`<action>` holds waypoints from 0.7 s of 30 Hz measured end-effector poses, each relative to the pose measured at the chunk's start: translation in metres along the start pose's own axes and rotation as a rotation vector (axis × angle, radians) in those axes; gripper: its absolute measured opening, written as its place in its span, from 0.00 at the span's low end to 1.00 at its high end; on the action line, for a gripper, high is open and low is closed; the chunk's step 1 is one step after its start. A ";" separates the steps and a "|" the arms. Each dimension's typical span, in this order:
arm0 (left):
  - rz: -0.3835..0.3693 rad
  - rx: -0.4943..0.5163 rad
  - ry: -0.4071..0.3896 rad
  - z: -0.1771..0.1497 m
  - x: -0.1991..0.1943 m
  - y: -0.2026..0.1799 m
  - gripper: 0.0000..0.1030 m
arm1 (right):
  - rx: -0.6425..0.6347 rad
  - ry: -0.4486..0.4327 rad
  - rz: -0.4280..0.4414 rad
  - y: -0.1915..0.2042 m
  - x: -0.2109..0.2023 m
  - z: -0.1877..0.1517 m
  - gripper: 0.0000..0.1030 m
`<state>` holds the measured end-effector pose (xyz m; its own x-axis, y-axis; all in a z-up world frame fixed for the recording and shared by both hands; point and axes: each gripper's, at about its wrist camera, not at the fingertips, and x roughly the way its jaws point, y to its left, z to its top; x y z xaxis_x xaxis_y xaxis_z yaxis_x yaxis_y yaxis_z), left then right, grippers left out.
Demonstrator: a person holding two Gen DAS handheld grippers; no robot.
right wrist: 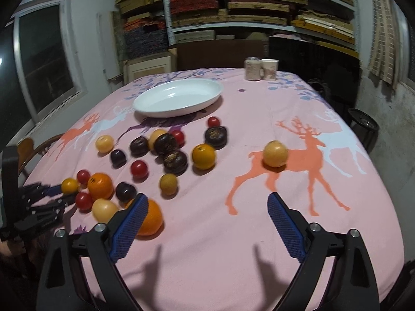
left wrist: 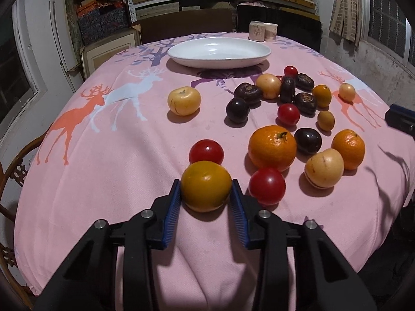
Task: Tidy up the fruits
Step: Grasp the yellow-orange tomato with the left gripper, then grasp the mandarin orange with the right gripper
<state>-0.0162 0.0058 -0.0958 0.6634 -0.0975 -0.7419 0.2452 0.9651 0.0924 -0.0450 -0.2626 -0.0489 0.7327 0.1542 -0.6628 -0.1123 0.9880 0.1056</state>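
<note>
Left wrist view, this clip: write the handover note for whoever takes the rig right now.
Left gripper: jaws closed against both sides of a yellow-orange fruit near the table's front edge; whether it is lifted yet I cannot tell.
Right gripper: jaws wide open, holding nothing, above bare pink tablecloth.
White dish: at the far side, nothing in it.
Other fruit lies loose on the cloth, mostly in one cluster; a pale yellow fruit sits apart on the orange deer print.
Done: no fruit in the dish yet.
Left: probably carry the gripped fruit to the dish, then the rest.
</note>
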 end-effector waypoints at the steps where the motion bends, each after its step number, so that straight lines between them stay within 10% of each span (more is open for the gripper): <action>1: -0.002 0.001 -0.006 0.000 -0.003 0.000 0.36 | -0.016 0.013 0.024 0.004 0.003 -0.002 0.82; 8: -0.009 -0.008 -0.037 0.003 -0.016 0.003 0.36 | -0.139 0.157 0.169 0.033 0.034 -0.020 0.66; 21: -0.020 -0.009 -0.023 -0.001 -0.014 0.006 0.36 | -0.175 0.169 0.187 0.055 0.050 -0.015 0.55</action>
<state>-0.0243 0.0134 -0.0858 0.6746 -0.1227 -0.7279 0.2526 0.9649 0.0715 -0.0244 -0.2008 -0.0873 0.5683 0.3175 -0.7591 -0.3594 0.9257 0.1182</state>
